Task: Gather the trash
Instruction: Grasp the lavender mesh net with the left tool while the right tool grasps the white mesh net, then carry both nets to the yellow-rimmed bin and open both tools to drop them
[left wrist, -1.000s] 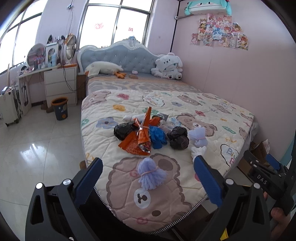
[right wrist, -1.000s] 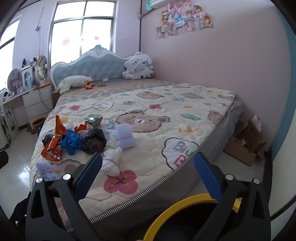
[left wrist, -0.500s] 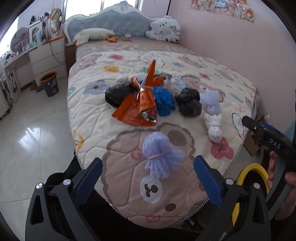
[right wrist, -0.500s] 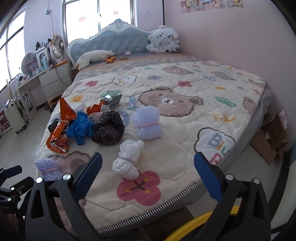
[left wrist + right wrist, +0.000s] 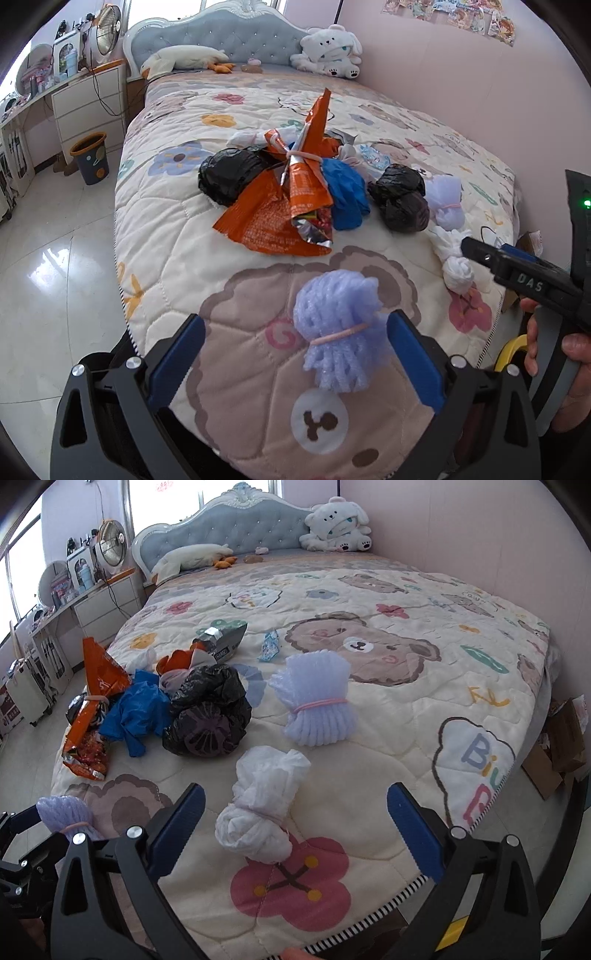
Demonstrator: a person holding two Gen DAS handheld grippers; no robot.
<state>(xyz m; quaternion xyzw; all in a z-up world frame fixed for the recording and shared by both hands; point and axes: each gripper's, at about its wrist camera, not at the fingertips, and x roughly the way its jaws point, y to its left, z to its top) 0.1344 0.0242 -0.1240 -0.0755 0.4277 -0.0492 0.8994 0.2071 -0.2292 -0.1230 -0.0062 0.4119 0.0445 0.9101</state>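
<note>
- Two grippers over one bed; its quilt carries all the trash, heaped toward the foot edge nearest me, which I judge puts every piece within reach from where I stand.
- Largest item: orange wrapper, banded at its waist, lying across the middle of the heap. Its print is too small for me to read.
- Black bags: one left of the wrapper, another balled up on the far side of the blue bag.
- Purple foam bundle, tied with a pink band, sits apart from the heap near the edge. My left gripper has its jaws spread wide to either side of it, not touching; I judge this is my first pick.
- Second purple bundle lies further in, beside the black bag.
- White bag, knotted, lies between the wide-open jaws of my right gripper, likewise not gripped. Both hands hold nothing.
- Yellow rim shows below the bed edge by my right hand; I take it for the collecting bin, though little of it shows.
- Writing: "DAS" reads on the right gripper's body in the left view; "Bi" on the quilt.
</note>
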